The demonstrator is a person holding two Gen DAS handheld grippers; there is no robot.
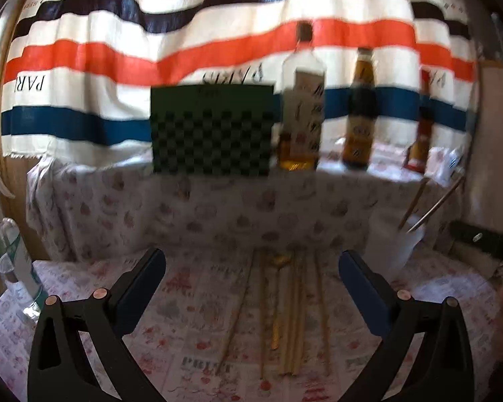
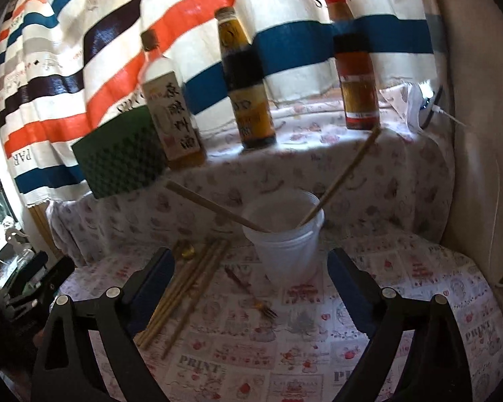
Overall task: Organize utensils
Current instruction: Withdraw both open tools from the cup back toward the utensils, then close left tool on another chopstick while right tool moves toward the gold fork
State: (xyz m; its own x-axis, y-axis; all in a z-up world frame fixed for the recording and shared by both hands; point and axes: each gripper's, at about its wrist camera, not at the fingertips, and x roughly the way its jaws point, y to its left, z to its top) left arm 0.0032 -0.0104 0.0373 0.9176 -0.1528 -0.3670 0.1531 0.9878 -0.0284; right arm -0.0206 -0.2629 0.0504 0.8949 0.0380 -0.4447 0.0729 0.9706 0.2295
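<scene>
Two chopsticks [image 2: 338,181] lean inside the white cup [image 2: 285,238]; remaining chopsticks [image 2: 184,281], apparently a spoon and fork [image 2: 251,296], lie on the counter [image 2: 318,351]. Both left gripper [image 1: 251,268] and right gripper [image 2: 248,268] spread, empty, positioned for pickup.

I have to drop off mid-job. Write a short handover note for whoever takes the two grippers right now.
Left gripper: open, empty, over the loose chopsticks.
Right gripper: open, empty, facing the white cup.
Done: two chopsticks stand in the cup.
Left: the chopstick bundle, a gold spoon beside it and a small fork lie on the tablecloth.
</scene>
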